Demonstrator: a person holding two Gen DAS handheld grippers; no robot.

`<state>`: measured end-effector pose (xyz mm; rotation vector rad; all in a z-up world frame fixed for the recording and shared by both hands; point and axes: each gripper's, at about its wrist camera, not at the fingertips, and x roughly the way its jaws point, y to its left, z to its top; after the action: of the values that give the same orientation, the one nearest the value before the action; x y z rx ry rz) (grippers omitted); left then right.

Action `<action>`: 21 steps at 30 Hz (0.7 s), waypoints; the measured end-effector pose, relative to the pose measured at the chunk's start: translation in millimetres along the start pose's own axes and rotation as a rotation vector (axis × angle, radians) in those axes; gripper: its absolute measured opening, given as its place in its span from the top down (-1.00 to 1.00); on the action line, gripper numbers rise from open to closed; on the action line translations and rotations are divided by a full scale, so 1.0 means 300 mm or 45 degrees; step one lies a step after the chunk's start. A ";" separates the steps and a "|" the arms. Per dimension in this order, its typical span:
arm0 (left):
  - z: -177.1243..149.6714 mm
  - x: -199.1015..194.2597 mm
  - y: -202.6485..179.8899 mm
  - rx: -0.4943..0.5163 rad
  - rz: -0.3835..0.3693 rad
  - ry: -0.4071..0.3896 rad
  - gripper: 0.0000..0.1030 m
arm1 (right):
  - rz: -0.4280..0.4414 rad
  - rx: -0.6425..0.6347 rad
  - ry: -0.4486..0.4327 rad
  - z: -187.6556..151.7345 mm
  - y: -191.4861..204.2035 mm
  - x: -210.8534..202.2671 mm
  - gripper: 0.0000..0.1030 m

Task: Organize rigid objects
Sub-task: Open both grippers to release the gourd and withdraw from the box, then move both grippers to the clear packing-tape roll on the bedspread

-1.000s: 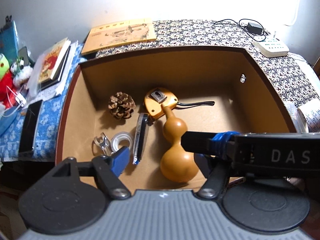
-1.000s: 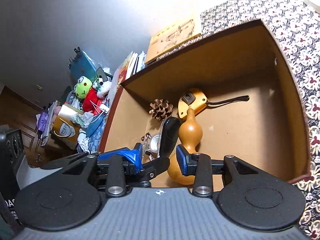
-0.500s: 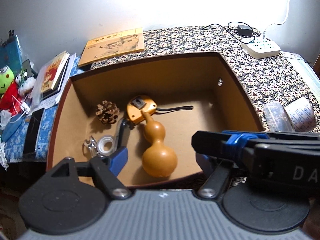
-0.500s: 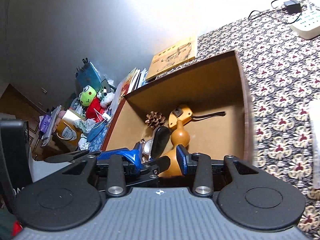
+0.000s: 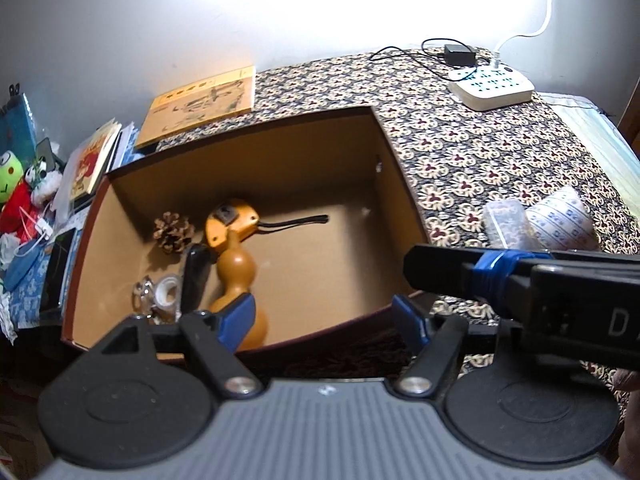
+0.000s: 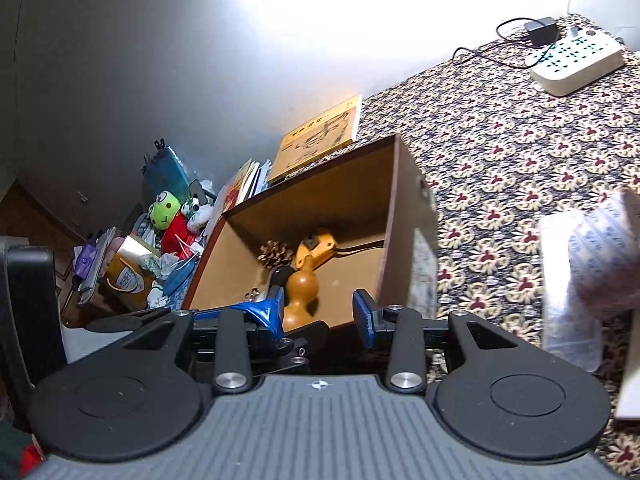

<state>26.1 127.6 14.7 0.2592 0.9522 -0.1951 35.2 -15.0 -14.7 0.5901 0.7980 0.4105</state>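
An open brown box (image 5: 400, 184) on the patterned cloth holds a tan gourd (image 5: 236, 272), a pine cone (image 5: 173, 232), an orange tape measure (image 5: 230, 222) with a black strap, a black oblong case (image 5: 195, 276), a tape roll (image 5: 168, 290) and a metal clip (image 5: 143, 294). My left gripper (image 5: 324, 318) hovers open above the box's near wall, holding nothing. My right gripper (image 6: 319, 314) is open and empty by the box's (image 6: 394, 208) near right corner, with the gourd (image 6: 302, 292) past its left finger. The right gripper's body shows as a black bar (image 5: 520, 280) in the left wrist view.
Right of the box lie a clear plastic container (image 5: 504, 224) and a patterned roll (image 5: 560, 224). A white power strip (image 5: 492, 88) with a charger sits at the far right. A yellow book (image 5: 200, 104) lies behind the box. Books, a phone and plush toys (image 6: 168, 216) crowd the left.
Both grippers have drawn back and up out of the box. The right wrist view has swung right toward the cloth. Both stay open and empty; the box contents have not moved.
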 end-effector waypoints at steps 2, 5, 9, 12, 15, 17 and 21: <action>0.005 0.002 -0.030 0.010 -0.001 0.000 -0.44 | -0.006 0.002 -0.001 0.004 -0.024 -0.016 0.59; 0.012 0.007 -0.073 0.025 -0.002 0.001 -0.44 | -0.017 0.010 -0.001 0.006 -0.061 -0.040 0.59; 0.019 0.016 -0.130 0.040 -0.007 0.011 -0.44 | -0.026 0.027 0.004 0.011 -0.118 -0.070 0.59; 0.026 0.027 -0.174 0.052 -0.013 0.018 -0.44 | -0.029 0.034 0.001 0.019 -0.153 -0.094 0.59; 0.034 0.036 -0.216 0.066 -0.017 0.021 -0.44 | -0.039 0.037 -0.002 0.025 -0.183 -0.115 0.59; 0.038 0.041 -0.244 0.075 -0.018 0.022 -0.44 | -0.041 0.046 0.000 0.028 -0.206 -0.128 0.59; 0.046 0.048 -0.299 0.091 -0.025 0.027 -0.44 | -0.048 0.054 0.005 0.027 -0.250 -0.151 0.59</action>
<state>20.2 37.5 -1.5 0.3183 0.9699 -0.2450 21.6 -100.0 -33.0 0.6130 0.8216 0.3612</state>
